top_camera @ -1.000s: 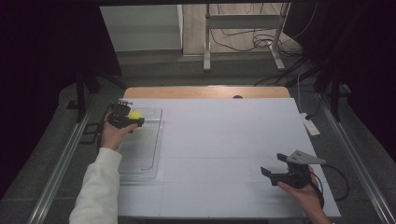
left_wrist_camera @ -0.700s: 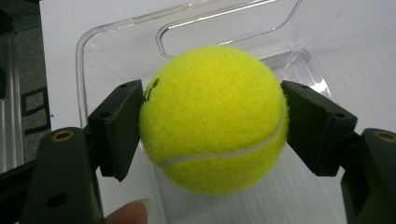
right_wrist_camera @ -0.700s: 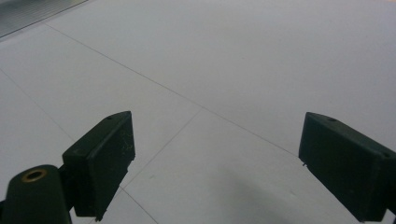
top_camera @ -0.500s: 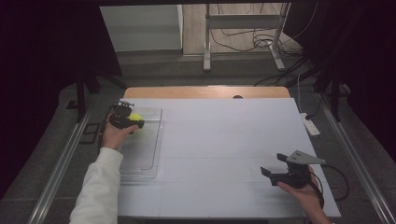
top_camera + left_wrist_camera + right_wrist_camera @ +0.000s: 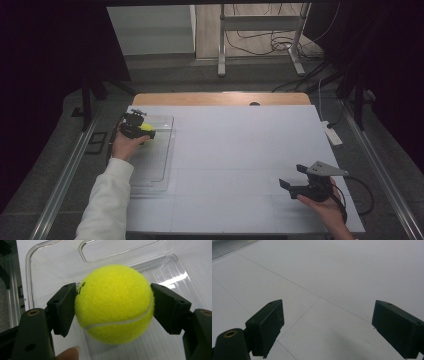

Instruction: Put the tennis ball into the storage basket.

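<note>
**Over the clear tray, a ball stays clamped**

At the left side of the table, the left gripper [image 5: 136, 127] holds a yellow tennis ball [image 5: 114, 303] above the far end of a clear plastic tray [image 5: 159, 165]. Compared with the frames of the past second, almost nothing has changed: the hand sits in the same spot over the tray and the ball has not dropped. That suggests a pause before the ball is set down or carried off, with the grip secure and the placing not yet done.

In the left gripper view both black jaws press on opposite sides of the ball, closed as far as its width allows, and a fingertip [image 5: 68, 354] shows at the bottom edge. The right gripper [image 5: 296, 186] rests near the table's front right corner, its jaws spread wide over bare white tabletop [image 5: 342, 270], holding nothing.
</note>
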Available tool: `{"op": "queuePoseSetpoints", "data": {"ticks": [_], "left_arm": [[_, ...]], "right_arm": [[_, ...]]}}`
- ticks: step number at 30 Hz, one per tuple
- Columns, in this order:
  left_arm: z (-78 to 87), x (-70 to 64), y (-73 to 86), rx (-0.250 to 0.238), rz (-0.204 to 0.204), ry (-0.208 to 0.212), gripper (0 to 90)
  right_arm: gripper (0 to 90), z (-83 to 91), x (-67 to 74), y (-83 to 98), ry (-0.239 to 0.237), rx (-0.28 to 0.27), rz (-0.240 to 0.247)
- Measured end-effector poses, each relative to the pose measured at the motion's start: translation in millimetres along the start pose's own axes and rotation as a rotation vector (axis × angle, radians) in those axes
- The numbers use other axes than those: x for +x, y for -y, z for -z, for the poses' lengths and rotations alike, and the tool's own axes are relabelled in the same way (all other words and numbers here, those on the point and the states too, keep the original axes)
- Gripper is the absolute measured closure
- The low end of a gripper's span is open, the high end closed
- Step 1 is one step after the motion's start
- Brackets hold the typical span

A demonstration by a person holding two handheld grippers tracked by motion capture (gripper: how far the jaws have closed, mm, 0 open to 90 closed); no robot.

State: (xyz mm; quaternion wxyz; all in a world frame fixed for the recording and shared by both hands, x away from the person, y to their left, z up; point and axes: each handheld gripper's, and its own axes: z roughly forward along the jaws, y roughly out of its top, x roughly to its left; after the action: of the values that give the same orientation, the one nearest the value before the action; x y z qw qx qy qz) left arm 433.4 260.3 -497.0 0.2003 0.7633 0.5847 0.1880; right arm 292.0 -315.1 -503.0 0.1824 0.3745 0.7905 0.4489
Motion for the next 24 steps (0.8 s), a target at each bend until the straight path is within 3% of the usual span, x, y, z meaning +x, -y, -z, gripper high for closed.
{"op": "queuePoseSetpoints", "data": {"ticks": [16, 24], "left_arm": [[-3.6, -2.4, 0.9, 0.01, -0.022, -0.011, 24.3], [0.3, -0.7, 0.8, -0.034, -0.012, 0.007, 17.3]], "right_arm": [[11.2, 0.0, -0.1, 0.2, 0.001, 0.0, 0.0], [11.1, 0.1, -0.1, 0.1, 0.001, 0.0, 0.0]]}}
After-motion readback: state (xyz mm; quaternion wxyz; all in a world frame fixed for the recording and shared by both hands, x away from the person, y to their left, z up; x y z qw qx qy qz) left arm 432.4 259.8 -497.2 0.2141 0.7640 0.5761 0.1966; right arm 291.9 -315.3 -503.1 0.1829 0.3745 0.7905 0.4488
